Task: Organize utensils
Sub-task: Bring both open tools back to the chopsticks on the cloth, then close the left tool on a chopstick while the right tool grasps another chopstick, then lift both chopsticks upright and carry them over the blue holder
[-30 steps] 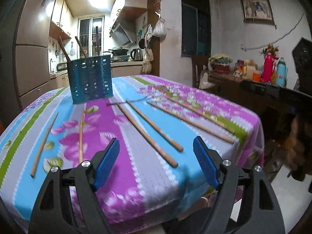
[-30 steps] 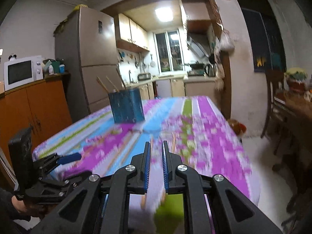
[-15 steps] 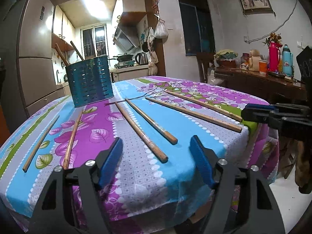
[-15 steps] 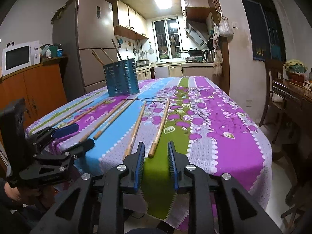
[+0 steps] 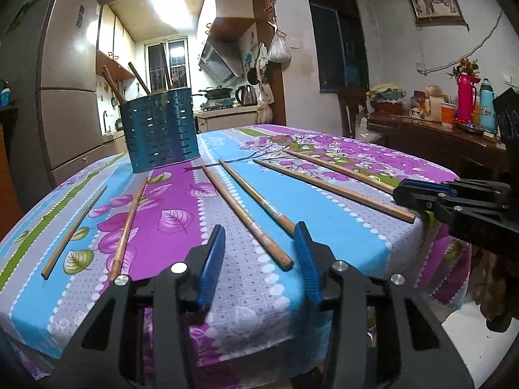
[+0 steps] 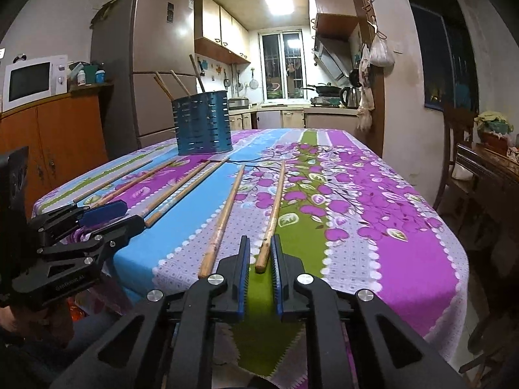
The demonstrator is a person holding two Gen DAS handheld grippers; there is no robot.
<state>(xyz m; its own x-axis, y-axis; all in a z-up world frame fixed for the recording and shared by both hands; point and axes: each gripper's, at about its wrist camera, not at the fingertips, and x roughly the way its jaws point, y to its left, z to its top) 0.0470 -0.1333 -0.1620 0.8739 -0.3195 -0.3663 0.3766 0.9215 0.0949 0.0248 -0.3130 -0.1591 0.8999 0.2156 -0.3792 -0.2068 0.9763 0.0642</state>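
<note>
- Six loose chopsticks were seen lying on the flowered tablecloth point(image 5: 181, 214), fanned out from the blue slotted holder point(image 5: 160, 129), which stood at the far end of the table with a few sticks already upright in it.
- The right gripper point(image 6: 261, 264) was held at the near table edge with its jaws parted only narrowly; the near tip of the rightmost chopstick point(image 6: 274, 207) lay between the blue pads point(image 6: 244, 275), but no contact could be made out, so nothing was judged to be held yet.
- The left gripper point(image 5: 258, 259) was held wide open and empty, lined up on the near end of the long middle chopstick point(image 5: 243, 215), whose tip lay just ahead of the gap; a second stick point(image 5: 256, 194) ran close beside it.
- The step in hand was judged to be a pick-up of one chopstick by each gripper.
- The right jaws would best be advanced a little further along the stick before closing, so that more than the bare tip was pinched.
- The left jaws would best be centred on one stick only, the neighbour being close enough to be caught too.
- A low, level approach was thought advisable, since the cloth could be snagged by the pads.
- A grip near the end would let the stick swing; a slow lift was thought wise.
</note>
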